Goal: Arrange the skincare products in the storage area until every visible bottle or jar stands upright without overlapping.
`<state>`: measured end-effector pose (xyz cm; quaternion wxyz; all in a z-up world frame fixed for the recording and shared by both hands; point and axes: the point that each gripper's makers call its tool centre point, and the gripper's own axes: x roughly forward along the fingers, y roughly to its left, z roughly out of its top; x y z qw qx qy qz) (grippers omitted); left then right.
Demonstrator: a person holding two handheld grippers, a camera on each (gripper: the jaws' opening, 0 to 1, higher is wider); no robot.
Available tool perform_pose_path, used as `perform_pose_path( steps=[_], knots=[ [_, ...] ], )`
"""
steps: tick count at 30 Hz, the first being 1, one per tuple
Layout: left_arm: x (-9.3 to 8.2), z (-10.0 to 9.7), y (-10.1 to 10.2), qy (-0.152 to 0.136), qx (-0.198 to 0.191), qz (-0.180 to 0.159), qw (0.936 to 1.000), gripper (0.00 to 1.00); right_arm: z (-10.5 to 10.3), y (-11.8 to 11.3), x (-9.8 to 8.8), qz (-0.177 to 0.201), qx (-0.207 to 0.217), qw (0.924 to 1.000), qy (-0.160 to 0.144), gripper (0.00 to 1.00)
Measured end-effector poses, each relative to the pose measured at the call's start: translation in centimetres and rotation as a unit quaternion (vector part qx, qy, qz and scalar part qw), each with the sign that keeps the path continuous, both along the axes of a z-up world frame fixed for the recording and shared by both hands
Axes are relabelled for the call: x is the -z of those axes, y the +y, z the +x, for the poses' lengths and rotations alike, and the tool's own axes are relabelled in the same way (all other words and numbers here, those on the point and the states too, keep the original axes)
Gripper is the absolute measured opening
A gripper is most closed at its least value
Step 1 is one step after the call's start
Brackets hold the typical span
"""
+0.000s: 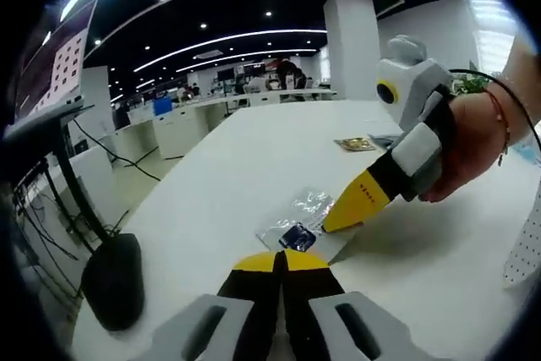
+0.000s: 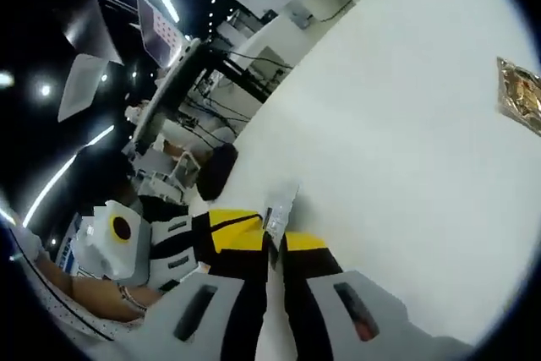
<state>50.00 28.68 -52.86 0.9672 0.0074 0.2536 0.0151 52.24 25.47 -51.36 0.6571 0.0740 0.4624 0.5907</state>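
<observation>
A clear plastic sachet with a blue label (image 1: 297,227) lies on the white table (image 1: 254,158), just ahead of my left gripper (image 1: 283,259). That gripper's yellow-tipped jaws are pressed together, and the sachet's near edge reaches them. My right gripper (image 1: 342,216), held by a hand (image 1: 473,150), comes in from the right with its tip on the sachet's right edge. In the right gripper view the sachet (image 2: 281,202) rises from between the shut jaws of the right gripper (image 2: 272,243). The left gripper (image 2: 182,238) sits close on the left.
A gold foil sachet (image 1: 355,143) (image 2: 520,95) lies farther along the table. A black rounded object (image 1: 114,281) (image 2: 215,171) sits off the table's left edge, near a monitor stand (image 1: 59,124) with cables. Office desks stand behind.
</observation>
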Motion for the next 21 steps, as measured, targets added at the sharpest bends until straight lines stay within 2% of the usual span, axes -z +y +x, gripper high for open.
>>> perform_pose_path(
  steps=[6,8,13,18,21],
  knots=[
    [0.0,0.0,0.0,-0.004,0.003,0.001,1.0000,0.01,0.1,0.2,-0.3,-0.009,-0.021,0.9986,-0.048,0.03],
    [0.0,0.0,0.0,-0.005,0.005,0.001,1.0000,0.01,0.3,0.3,-0.6,-0.008,-0.025,0.9969,-0.074,0.03],
    [0.0,0.0,0.1,-0.004,0.011,0.001,0.9999,0.01,0.8,0.1,-0.7,-0.008,-0.022,0.9959,-0.087,0.03],
    [-0.1,0.0,0.1,-0.003,0.014,0.000,0.9999,0.01,1.2,-0.2,-0.6,-0.009,-0.006,0.9971,-0.075,0.00],
    [-0.1,0.0,0.1,-0.003,0.014,-0.003,0.9999,0.01,0.9,-0.5,-0.5,-0.022,-0.018,0.9944,-0.101,0.00]
  ],
)
